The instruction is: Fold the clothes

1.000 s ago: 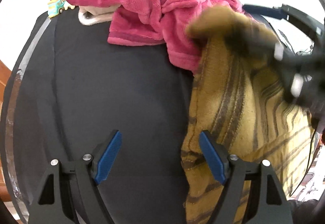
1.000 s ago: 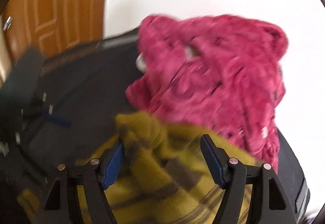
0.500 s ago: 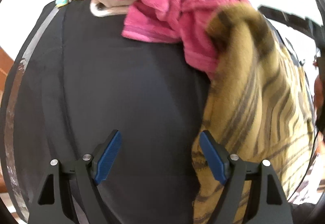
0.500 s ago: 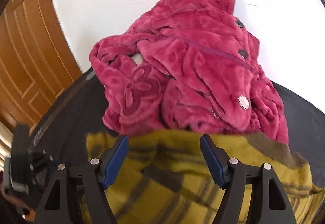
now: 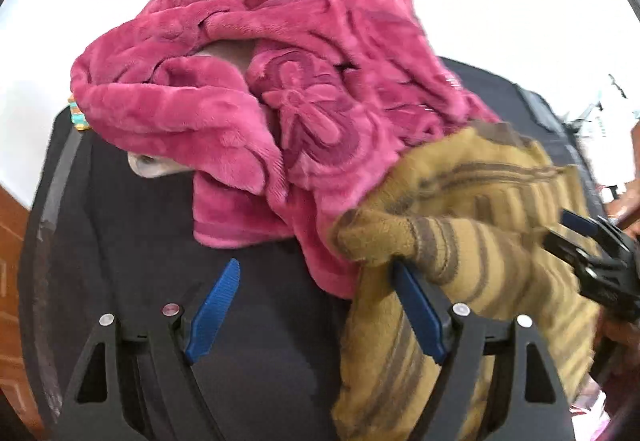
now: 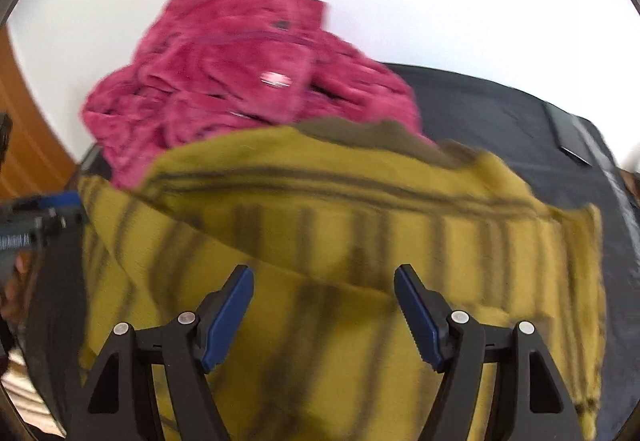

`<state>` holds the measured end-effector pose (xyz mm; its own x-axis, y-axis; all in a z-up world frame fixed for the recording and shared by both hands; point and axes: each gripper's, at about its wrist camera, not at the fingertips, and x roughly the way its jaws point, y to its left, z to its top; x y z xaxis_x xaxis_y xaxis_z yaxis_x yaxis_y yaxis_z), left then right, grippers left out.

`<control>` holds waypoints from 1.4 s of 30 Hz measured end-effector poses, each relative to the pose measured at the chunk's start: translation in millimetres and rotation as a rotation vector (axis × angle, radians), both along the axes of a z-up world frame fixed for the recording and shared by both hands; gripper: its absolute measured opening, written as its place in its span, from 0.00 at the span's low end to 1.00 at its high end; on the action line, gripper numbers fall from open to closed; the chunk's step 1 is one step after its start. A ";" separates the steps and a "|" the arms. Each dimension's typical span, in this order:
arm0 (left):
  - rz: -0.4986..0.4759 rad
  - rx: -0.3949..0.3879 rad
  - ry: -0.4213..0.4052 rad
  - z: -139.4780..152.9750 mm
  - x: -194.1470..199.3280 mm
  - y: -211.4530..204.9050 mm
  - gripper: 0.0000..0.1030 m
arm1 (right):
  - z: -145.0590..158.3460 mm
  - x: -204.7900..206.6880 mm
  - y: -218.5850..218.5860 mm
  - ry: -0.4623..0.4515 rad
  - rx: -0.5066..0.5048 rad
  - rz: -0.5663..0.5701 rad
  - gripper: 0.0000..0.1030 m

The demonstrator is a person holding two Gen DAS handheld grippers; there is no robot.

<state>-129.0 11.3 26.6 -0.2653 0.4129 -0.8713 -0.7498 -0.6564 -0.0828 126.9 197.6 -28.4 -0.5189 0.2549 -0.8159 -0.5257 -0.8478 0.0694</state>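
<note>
A mustard-yellow garment with brown stripes (image 6: 360, 225) lies spread on the black table, blurred by motion. My right gripper (image 6: 324, 305) hovers open just above it, with nothing between its fingers. In the left wrist view the same garment (image 5: 480, 241) bunches at the right. One rolled fold of it rests against the right fingertip of my open left gripper (image 5: 316, 301), which holds nothing. A crumpled pink fleece garment (image 5: 280, 81) is heaped behind the yellow one and overlaps its far edge. The right gripper (image 5: 592, 253) shows at the right edge.
The black table (image 5: 140, 261) is bare on its left half. A small toy bus (image 5: 78, 119) and a white item (image 5: 148, 167) sit by the pink heap. A flat dark object (image 6: 568, 137) lies at the table's far right. A wooden door (image 6: 24, 145) stands to the left.
The yellow garment went from a bunch at the right gripper's fingers to a broad sheet under it. My left gripper has moved closer to the pink heap, and a yellow fold now touches its right finger.
</note>
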 end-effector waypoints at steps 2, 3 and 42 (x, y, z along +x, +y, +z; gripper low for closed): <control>0.062 -0.035 -0.004 -15.3 -14.9 4.9 0.82 | -5.1 14.6 7.7 -0.030 0.020 -0.038 0.72; 0.091 -0.057 -0.006 -20.1 -20.4 4.2 0.82 | -7.2 20.0 11.1 -0.044 0.030 -0.055 0.72; 0.176 -0.171 0.132 -1.7 -49.3 18.8 0.82 | -7.8 65.5 64.2 -0.061 0.133 -0.128 0.25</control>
<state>-178.2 30.1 24.9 -0.4356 0.2000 -0.8776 -0.6197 -0.7738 0.1313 192.5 261.7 -36.3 -0.4255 0.4236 -0.7997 -0.6300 -0.7731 -0.0743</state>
